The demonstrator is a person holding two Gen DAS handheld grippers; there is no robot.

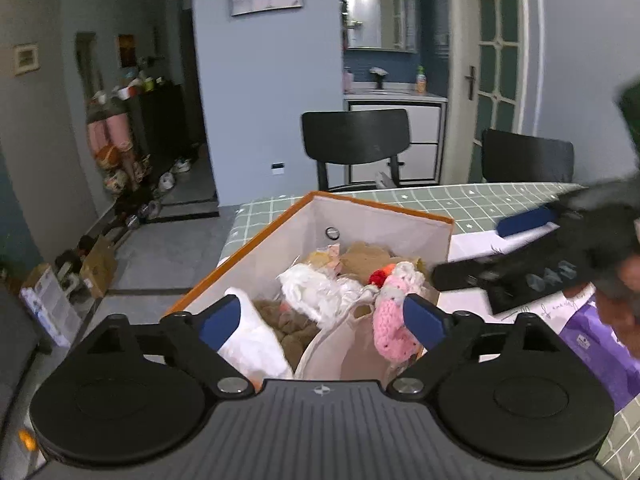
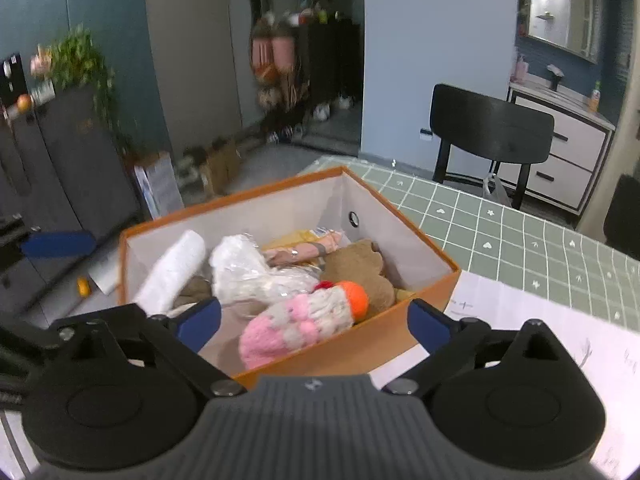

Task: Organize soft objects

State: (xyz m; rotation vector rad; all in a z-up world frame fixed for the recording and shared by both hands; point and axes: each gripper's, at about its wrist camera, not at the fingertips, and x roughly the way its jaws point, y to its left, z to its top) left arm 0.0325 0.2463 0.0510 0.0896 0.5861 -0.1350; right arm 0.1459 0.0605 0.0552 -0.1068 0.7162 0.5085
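An orange fabric box [image 1: 280,228] [image 2: 360,340] with a white lining stands on the green checked table [image 2: 520,248]. It holds several soft things: a pink and grey knitted toy with an orange tip [image 2: 304,320] [image 1: 394,320], a brown plush [image 2: 360,264], a crinkly white plastic bag [image 2: 248,268] [image 1: 316,292], a white cloth roll [image 2: 176,268] [image 1: 256,340] and a peach item [image 2: 304,250]. My left gripper [image 1: 322,320] is open over the box. My right gripper [image 2: 314,326] is open above the box's near wall, over the knitted toy, and shows blurred in the left wrist view [image 1: 520,248].
Two black chairs [image 1: 356,140] [image 1: 528,156] stand behind the table. White paper [image 2: 540,320] and a purple sheet [image 1: 600,344] lie right of the box. The table edge drops to the floor on the left, where boxes [image 1: 96,264] and a dark cabinet [image 2: 60,168] stand.
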